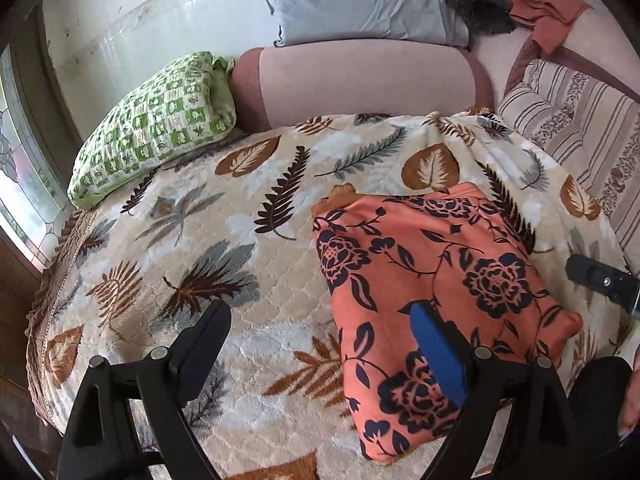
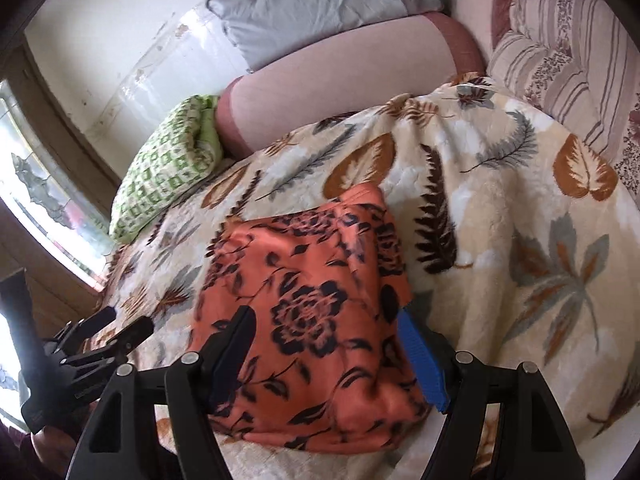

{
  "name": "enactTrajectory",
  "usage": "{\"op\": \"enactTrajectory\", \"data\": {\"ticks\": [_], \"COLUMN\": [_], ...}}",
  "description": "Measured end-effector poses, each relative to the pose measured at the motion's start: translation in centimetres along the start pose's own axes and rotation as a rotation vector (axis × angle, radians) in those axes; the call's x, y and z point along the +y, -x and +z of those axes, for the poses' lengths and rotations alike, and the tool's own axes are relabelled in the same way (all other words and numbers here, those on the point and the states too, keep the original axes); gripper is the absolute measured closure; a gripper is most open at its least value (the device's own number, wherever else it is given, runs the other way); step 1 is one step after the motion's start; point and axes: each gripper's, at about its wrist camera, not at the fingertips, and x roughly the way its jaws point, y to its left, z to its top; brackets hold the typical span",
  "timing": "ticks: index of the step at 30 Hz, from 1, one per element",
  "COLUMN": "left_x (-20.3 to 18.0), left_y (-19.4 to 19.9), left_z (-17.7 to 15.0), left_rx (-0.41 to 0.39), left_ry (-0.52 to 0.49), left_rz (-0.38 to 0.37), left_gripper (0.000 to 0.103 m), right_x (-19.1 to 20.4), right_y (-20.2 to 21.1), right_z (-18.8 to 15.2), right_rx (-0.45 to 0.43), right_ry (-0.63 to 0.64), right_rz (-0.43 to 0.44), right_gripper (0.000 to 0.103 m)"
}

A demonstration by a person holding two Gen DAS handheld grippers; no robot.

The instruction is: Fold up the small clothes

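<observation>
- A folded coral-orange garment printed with dark navy flowers and leaves (image 1: pixel 432 280) lies flat on a cream quilted bedspread patterned with brown and grey leaves (image 1: pixel 248 216), on the right half of the left wrist view and at the centre of the right wrist view.
- The left gripper (image 1: pixel 320 332), black with blue pads on its 2 fingers, hangs over the bedspread with its jaws spread wide; nothing is held between them. Its right finger (image 1: pixel 436 356) overlaps the garment's near left part in the picture, though whether it touches the cloth cannot be told, and its left finger is over bare bedspread.
- The right gripper (image 2: pixel 328 344), of the same black build, hangs above the garment's near half with its jaws well apart and no cloth pinched between the pads. Its left finger overlaps the printed cloth in the picture, and its blue-padded right finger (image 2: pixel 420 356) is at the garment's right edge.
- Each gripper shows at the edge of the other's view, so the 2 are close together at the near side of the bed.
- At the head of the bed, a green-and-white checked pillow (image 1: pixel 156 128) rests just beside a long pink bolster with darker ends (image 1: pixel 360 80).
- A pale grey-blue pillow (image 1: pixel 360 0) leans behind the bolster, against the white wall.
- A cream cushion with brown stripes and small flowers (image 1: pixel 576 128) sits at the right of the bed.
</observation>
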Motion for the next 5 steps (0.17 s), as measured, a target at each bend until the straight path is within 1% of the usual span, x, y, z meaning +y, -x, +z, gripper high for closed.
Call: {"op": "enactTrajectory", "data": {"ticks": [3, 5], "left_x": [0.24, 0.27], "left_y": [0.52, 0.49], "left_z": [-0.36, -0.44], "left_rx": [-0.002, -0.009], "left_ry": [0.041, 0.057], "left_rz": [-0.034, -0.040], "left_gripper": [0.012, 0.012], "right_x": [0.48, 0.67], "right_y": [0.39, 0.40], "right_z": [-0.44, -0.51], "right_rx": [0.006, 0.007], "right_ry": [0.009, 0.017], "right_rz": [0.006, 0.004], "right_gripper": [0.027, 0.027]}}
